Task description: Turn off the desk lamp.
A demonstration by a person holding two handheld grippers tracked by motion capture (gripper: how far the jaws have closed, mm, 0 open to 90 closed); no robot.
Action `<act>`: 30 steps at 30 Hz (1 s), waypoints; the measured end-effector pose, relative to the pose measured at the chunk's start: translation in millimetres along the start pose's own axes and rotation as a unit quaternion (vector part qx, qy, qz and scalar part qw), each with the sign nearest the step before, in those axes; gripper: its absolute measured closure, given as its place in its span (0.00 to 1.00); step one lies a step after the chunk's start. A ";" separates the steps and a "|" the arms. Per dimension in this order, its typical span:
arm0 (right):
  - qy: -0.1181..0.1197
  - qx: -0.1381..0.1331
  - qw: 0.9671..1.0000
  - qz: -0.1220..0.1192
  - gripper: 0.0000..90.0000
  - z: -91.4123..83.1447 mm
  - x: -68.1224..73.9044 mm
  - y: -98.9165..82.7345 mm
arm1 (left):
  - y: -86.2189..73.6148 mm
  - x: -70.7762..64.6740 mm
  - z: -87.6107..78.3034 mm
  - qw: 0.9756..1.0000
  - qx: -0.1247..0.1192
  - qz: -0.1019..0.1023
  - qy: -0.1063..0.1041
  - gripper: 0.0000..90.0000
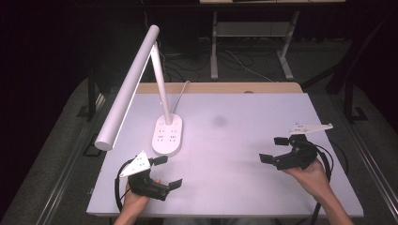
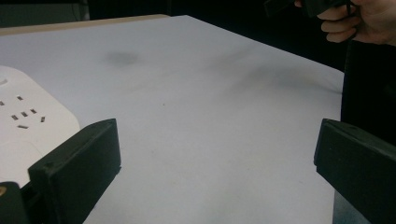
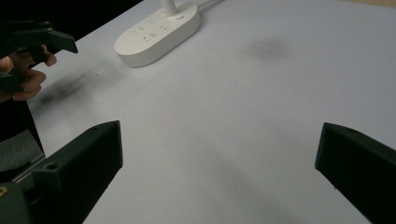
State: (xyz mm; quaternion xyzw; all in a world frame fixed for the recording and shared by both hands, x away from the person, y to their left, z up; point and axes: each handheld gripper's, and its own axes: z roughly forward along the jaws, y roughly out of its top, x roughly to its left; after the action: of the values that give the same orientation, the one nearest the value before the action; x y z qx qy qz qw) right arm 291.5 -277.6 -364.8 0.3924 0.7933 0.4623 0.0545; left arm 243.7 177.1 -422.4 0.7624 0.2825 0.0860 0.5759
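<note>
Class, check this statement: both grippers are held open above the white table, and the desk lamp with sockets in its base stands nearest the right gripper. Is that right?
Not quite. The desk lamp stands nearest the left gripper, not the right gripper, as the high view shows. The rest holds: both grippers are open above the white table, and the base carries sockets.

One table [image 1: 263, 154] in play, white-topped. On it, one desk lamp [image 1: 159, 89] — a single white piece, one long tube head, one upright stem, one oval base with socket slots on its top. One white cable [image 1: 180, 96] runs off behind that base. Two grippers over the table: the left gripper [image 1: 167, 172] and the right gripper [image 1: 274, 150] — two black jaws on each, four jaws in all, every pair spread wide with nothing between. Two hands, one per gripper. One dark smudge [image 1: 219, 121] on the tabletop.
</note>
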 end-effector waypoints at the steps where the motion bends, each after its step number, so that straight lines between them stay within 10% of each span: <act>1: 0.001 0.001 1.000 -0.001 0.01 1.3 0.8 1.8 | -0.1 0.2 -0.1 1.000 0.001 0.000 0.000 0.00; 30: 0.030 0.032 0.998 -0.049 0.01 48.1 20.8 55.4 | -0.3 0.5 -0.1 1.000 0.002 0.001 -0.003 0.00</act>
State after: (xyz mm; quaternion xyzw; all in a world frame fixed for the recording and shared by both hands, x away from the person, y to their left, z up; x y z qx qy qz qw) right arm 330.5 -215.7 -343.3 0.3406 0.8271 0.4452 0.0414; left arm 244.0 177.5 -422.8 0.7639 0.2802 0.0833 0.5753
